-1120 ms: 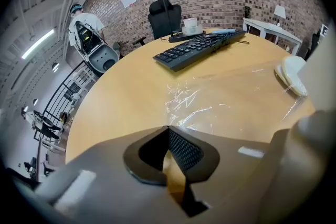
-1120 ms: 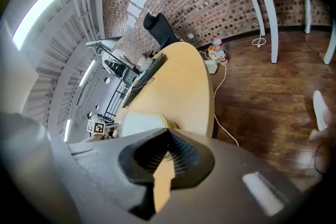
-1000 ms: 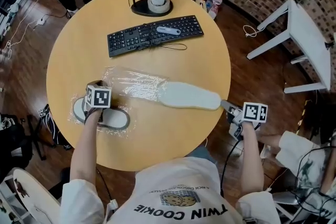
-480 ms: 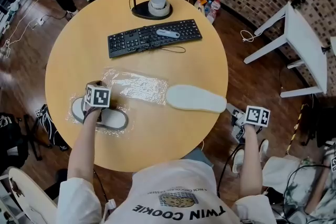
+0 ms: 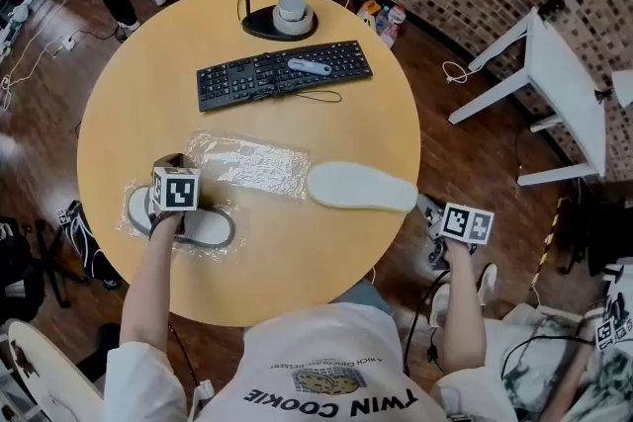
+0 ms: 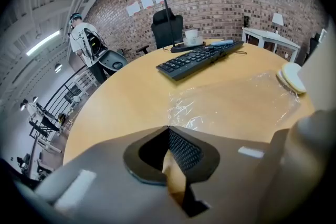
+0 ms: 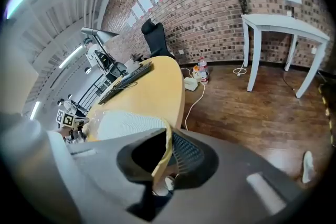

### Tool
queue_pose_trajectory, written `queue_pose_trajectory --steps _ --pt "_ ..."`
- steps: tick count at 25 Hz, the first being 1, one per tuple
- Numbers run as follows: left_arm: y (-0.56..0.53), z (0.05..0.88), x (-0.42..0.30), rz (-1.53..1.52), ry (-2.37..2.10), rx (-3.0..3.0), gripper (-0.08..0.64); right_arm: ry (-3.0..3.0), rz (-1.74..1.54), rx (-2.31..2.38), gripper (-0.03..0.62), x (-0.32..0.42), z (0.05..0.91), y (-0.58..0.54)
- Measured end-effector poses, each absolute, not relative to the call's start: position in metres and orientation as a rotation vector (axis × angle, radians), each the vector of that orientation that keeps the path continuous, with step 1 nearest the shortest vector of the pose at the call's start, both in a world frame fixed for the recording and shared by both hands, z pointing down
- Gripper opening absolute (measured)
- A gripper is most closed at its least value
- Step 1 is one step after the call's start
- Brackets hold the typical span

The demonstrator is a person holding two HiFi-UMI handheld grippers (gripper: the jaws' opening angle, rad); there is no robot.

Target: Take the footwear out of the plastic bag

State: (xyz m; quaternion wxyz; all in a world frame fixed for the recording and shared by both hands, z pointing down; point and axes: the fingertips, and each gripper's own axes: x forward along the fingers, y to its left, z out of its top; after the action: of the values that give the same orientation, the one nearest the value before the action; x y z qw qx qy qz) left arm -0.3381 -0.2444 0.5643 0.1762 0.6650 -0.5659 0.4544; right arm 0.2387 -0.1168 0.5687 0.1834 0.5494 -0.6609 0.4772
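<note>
On the round wooden tabletop (image 5: 297, 262), the clear crinkled plastic bag (image 5: 247, 163) is seen lying flat towards the left edge. Its left end is pinched in the clenched left gripper (image 5: 175, 162); the thin sliver shown between the closed jaws in the left gripper view is judged to be the film. The flat off-white slipper (image 5: 361, 186) is laid just beyond the bag's open right end, apparently clear of it. Its far end projects past the right edge of the tabletop, where its thin rim is clamped by the right gripper (image 5: 430, 209). A grey-rimmed slipper (image 5: 203, 227), wrapped in film, is found just beside the left gripper at the left edge, so the task is judged only partly done. From here, the off-white slipper could be dropped to the floor if the narrow bite on its rim gives way. The wrapped slipper could also be dragged off the left edge if the film is pulled sideways.
</note>
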Motion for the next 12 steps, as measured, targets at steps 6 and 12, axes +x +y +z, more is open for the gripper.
queue_pose_trajectory --steps 6,12 --pt "-0.235 0.53 -0.333 1.123 -1.69 1.96 0.003 -1.888 1.255 1.566 0.038 0.23 0.553 -0.112" --pt "-0.209 0.487 -0.309 0.919 -1.77 2.019 0.003 -2.044 1.082 1.48 0.038 0.198 0.517 -0.121"
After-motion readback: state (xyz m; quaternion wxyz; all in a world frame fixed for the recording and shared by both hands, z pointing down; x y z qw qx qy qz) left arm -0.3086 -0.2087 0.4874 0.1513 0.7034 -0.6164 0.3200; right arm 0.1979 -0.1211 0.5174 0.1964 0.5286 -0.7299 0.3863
